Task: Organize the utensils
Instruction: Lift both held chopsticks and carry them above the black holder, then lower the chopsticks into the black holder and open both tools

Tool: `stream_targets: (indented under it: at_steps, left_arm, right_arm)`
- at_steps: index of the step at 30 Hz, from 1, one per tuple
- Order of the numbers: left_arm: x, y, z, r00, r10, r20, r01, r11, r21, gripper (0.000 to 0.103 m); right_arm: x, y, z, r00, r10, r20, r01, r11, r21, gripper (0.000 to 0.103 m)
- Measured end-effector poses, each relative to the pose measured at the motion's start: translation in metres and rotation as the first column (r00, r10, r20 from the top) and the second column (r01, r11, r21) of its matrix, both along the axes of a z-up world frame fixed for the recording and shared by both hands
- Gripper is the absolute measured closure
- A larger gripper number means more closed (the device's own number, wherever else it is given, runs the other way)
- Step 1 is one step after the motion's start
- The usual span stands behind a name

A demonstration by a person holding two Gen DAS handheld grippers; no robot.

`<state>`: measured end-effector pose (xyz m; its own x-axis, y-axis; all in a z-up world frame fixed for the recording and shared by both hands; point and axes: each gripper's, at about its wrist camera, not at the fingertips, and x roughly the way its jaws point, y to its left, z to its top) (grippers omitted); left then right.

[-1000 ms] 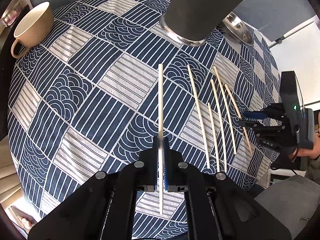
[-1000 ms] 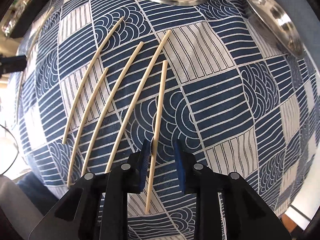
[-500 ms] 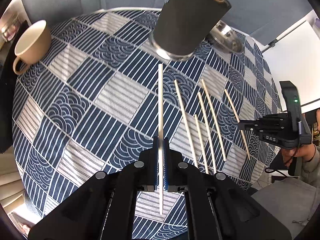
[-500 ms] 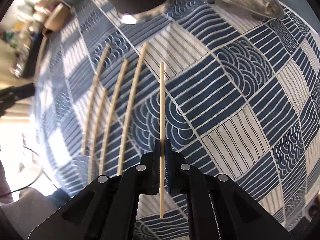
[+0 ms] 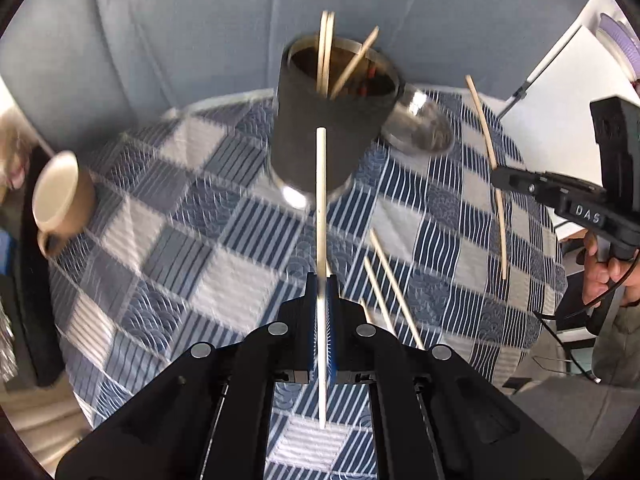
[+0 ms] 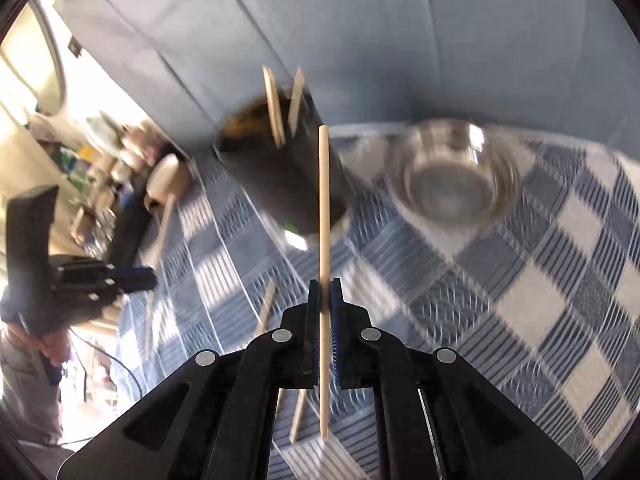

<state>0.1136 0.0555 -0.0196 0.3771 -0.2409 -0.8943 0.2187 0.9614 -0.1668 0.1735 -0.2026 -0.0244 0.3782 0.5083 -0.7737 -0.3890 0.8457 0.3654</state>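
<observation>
While both wrist views are blurring, the left gripper (image 5: pixel 321 316) is pinching a pale chopstick (image 5: pixel 321 216) between its blue pads, jaws closed tight on it, the stick running straight ahead with its far tip lying over the dark utensil cup (image 5: pixel 332 120). Several chopsticks are already standing in that cup, leaning against its rim. Off to the side, the right gripper (image 5: pixel 498 178) is holding a tan chopstick (image 5: pixel 490 148) clear of the checked tablecloth (image 5: pixel 224 272) — in its own view the jaws are clamped shut on that stick (image 6: pixel 324 216), which is pointing toward the cup (image 6: pixel 276 184) and the steel bowl (image 6: pixel 452 184) beside it. A hand (image 5: pixel 604 276) is gripping the right tool's handle. Both grippers are angling downward over the table. Loose chopsticks (image 5: pixel 394 288) are lying on the cloth near the left jaws — and a cream mug (image 5: pixel 60 200) is sitting at the far edge.
</observation>
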Motion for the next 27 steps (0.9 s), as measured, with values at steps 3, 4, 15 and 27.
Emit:
stream_targets:
  at_steps: [3, 4, 15, 27]
  left_arm:
    - [0.014, -0.004, 0.024, 0.997, 0.008, 0.076, -0.007, 1.0, -0.003, 0.098]
    - [0.019, -0.005, 0.034, 0.993, 0.013, 0.115, -0.011, 1.0, -0.014, 0.098]
    - [0.071, -0.004, 0.081, 0.93, 0.078, 0.358, 0.005, 0.974, -0.226, 0.098]
    - [0.106, 0.008, 0.07, 0.829, 0.206, 0.52, -0.037, 0.948, -0.317, 0.098]
  right_arm:
    - [0.018, 0.008, 0.036, 0.996, 0.002, 0.093, -0.006, 0.999, 0.039, 0.098]
    - [0.022, 0.011, 0.044, 0.993, 0.005, 0.117, -0.011, 0.999, 0.047, 0.098]
    - [0.066, 0.041, 0.104, 0.947, 0.009, 0.32, -0.075, 0.978, 0.194, 0.098]
    - [0.109, 0.056, 0.09, 0.948, -0.041, 0.315, -0.036, 0.971, 0.234, 0.098]
